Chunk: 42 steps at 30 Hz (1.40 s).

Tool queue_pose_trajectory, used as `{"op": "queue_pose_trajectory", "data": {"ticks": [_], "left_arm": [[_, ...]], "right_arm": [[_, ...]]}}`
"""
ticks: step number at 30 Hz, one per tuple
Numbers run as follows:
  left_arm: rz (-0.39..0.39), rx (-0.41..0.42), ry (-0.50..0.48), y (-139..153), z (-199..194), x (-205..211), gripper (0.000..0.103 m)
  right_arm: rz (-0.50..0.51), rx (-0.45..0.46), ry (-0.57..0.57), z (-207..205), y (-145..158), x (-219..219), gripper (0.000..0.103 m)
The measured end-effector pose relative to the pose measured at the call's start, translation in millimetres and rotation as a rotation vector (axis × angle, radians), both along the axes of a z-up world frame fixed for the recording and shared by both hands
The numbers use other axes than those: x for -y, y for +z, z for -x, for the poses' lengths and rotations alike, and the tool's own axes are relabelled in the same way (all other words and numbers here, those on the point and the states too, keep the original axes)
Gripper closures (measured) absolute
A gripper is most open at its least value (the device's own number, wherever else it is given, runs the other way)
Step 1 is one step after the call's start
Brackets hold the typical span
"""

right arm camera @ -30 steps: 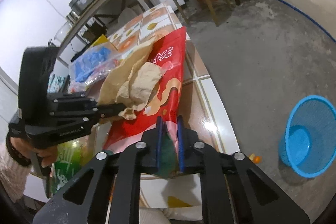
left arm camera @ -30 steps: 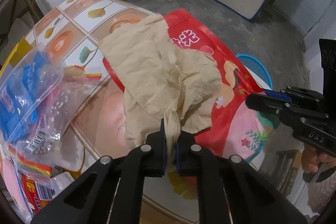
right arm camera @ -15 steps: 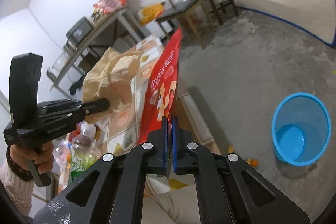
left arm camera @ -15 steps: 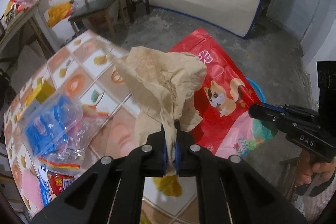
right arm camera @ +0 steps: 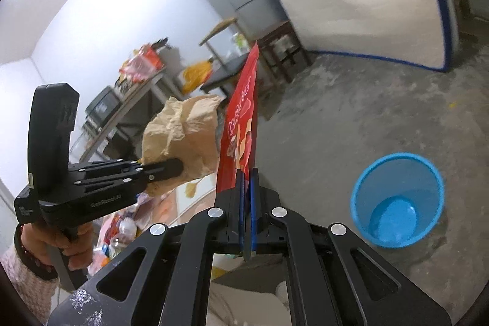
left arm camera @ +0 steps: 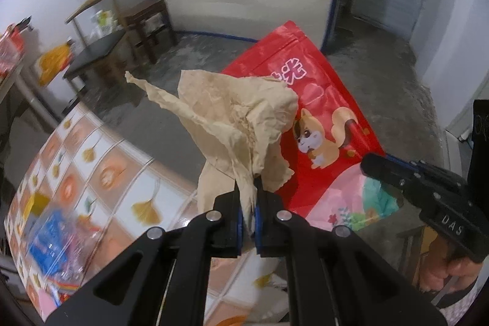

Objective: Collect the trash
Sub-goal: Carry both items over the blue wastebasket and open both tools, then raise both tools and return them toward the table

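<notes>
I have the left gripper (left arm camera: 248, 205) clamped on the paper (left arm camera: 241, 124) and the right gripper (right arm camera: 247, 222) clamped on the red bag (right arm camera: 241, 124), both lifted clear of the worktop (left arm camera: 101, 173), so next I judge I must carry them over the bin (right arm camera: 397, 200) and release

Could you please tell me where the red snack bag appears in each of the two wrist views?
Left wrist: red snack bag right of centre, face-on, behind the brown paper.
Right wrist: centre, edge-on, rising from the right gripper.
Shared landmark: the brown paper, left of the bag in both.
</notes>
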<state>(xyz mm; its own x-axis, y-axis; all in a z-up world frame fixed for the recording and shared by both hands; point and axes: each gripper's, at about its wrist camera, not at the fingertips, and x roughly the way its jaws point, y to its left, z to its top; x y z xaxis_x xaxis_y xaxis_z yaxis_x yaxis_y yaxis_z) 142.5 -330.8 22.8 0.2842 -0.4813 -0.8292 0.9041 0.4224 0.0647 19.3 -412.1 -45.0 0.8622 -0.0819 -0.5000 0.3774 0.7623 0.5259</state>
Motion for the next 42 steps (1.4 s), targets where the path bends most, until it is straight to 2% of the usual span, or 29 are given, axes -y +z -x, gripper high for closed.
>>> {"op": "queue_pose_trajectory", "data": {"ticks": [4,8,12,15,21,25,28,30,32,34,36,38,42], "left_arm": [[-0.005,-0.012,-0.053,-8.2,19.9,42.9,0.098],[-0.029,-0.082,-0.082,-33.2,26.2,88.1,0.098],[-0.086,-0.243,-0.068,-79.1,24.5,135.3,0.098],[-0.146,-0.327,-0.049,-121.4,23.7,165.5,0.098],[-0.285,-0.424,0.003,-202.7,16.1,204.1,0.097],[-0.325,-0.513,0.060,-238.7,6.0,218.0,0.096],[-0.321,-0.525,0.073,-247.9,2.2,226.8,0.094],[-0.318,-0.506,0.093,-249.8,0.2,231.2,0.083],[-0.290,-0.496,0.125,-250.5,-3.2,228.7,0.055],[-0.263,-0.493,0.146,-244.5,-5.0,227.8,0.047],[-0.242,-0.506,0.137,-236.9,-3.3,224.8,0.042],[-0.222,-0.501,0.127,-226.6,-3.6,221.2,0.041],[-0.185,-0.500,0.112,-208.6,-5.9,213.9,0.041]], "right_arm": [[-0.002,-0.006,-0.086,28.0,-7.3,25.3,0.101],[-0.001,-0.063,-0.201,62.7,-24.0,60.4,0.101],[-0.015,-0.163,-0.309,91.6,-53.6,95.3,0.101],[-0.064,-0.258,-0.370,107.4,-91.0,121.8,0.101],[-0.110,-0.378,-0.367,88.1,-138.6,144.4,0.101],[-0.117,-0.453,-0.333,59.9,-168.8,154.2,0.101],[-0.129,-0.488,-0.336,46.7,-187.6,164.8,0.101],[-0.157,-0.486,-0.332,37.8,-193.6,175.8,0.096],[-0.172,-0.479,-0.336,40.8,-200.4,178.0,0.093],[-0.203,-0.460,-0.324,38.9,-208.9,181.9,0.073],[-0.200,-0.465,-0.337,40.9,-210.3,181.0,0.066],[-0.199,-0.483,-0.350,42.4,-212.4,180.5,0.066],[-0.197,-0.451,-0.385,59.0,-204.0,176.0,0.065]]}}
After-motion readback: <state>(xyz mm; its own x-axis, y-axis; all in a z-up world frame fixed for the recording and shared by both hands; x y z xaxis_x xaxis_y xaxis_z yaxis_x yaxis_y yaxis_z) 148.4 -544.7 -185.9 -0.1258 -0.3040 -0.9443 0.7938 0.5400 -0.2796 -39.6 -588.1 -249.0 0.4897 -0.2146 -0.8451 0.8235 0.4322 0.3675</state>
